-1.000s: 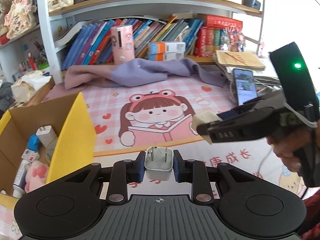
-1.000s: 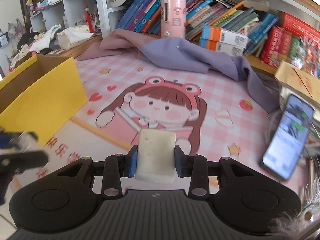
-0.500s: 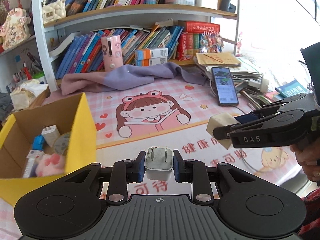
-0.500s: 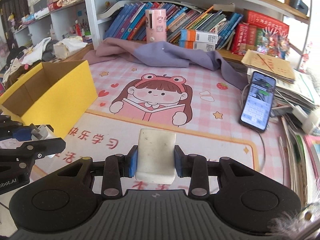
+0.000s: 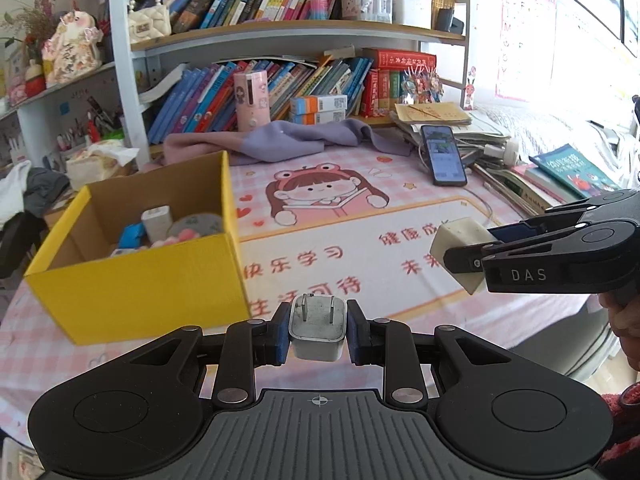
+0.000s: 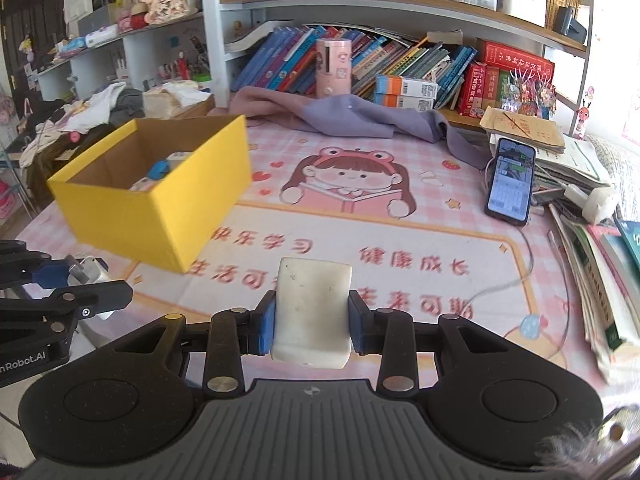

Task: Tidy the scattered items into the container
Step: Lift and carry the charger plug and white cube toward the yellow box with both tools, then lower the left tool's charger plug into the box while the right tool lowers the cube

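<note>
Both loads are in carry: the left gripper (image 5: 318, 330) fingers clamp a plug adapter (image 5: 317, 331), the right gripper (image 6: 311, 322) fingers clamp a white block (image 6: 311, 312), and the yellow box (image 5: 140, 292) ahead-left awaits a lift over its rim, then release.

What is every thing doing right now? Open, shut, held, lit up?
Left gripper: shut on the plug adapter, prongs up.
Right gripper: shut on the white block.
Yellow box: open on top, small items inside.
Phone: screen lit, cable attached.
Purple cloth: crumpled by the shelf.
</note>
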Available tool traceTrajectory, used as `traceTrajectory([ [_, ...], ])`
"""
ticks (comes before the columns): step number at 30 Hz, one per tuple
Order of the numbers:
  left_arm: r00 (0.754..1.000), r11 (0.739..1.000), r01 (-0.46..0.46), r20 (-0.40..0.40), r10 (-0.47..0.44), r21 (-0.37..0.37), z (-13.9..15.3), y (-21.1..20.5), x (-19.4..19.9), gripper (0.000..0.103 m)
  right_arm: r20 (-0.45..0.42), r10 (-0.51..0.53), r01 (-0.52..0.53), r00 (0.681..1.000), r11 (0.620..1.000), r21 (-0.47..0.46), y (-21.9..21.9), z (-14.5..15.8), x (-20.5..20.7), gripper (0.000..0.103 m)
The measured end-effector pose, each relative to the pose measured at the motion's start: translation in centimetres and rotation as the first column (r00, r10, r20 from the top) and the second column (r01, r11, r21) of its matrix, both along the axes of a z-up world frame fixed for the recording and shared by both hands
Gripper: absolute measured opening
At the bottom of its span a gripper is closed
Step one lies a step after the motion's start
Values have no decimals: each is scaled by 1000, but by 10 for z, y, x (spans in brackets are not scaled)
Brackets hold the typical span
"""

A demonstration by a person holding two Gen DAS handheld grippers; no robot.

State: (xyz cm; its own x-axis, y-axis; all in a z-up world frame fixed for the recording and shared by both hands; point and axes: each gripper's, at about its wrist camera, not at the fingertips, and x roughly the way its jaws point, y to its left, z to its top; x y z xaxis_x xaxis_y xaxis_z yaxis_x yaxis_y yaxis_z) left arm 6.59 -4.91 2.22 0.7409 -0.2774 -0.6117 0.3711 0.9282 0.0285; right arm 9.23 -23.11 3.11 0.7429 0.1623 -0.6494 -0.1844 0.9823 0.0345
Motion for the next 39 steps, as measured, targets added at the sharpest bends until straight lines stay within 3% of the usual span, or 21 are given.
traceTrajectory([
  [12,996,996,-84,7,84,-1,0,45,-37,26,5,97,-97,995,995,-12,54,6,-34,33],
  [23,983,983,-186,10,186,-11,2,84,-50,26,0,235,-235,972,972,-27,103,6,-37,33],
  [39,964,964,-265,-1,265,-25,-2,122,-52,26,-20,346,-347,938,937,-48,151,5,-28,33],
])
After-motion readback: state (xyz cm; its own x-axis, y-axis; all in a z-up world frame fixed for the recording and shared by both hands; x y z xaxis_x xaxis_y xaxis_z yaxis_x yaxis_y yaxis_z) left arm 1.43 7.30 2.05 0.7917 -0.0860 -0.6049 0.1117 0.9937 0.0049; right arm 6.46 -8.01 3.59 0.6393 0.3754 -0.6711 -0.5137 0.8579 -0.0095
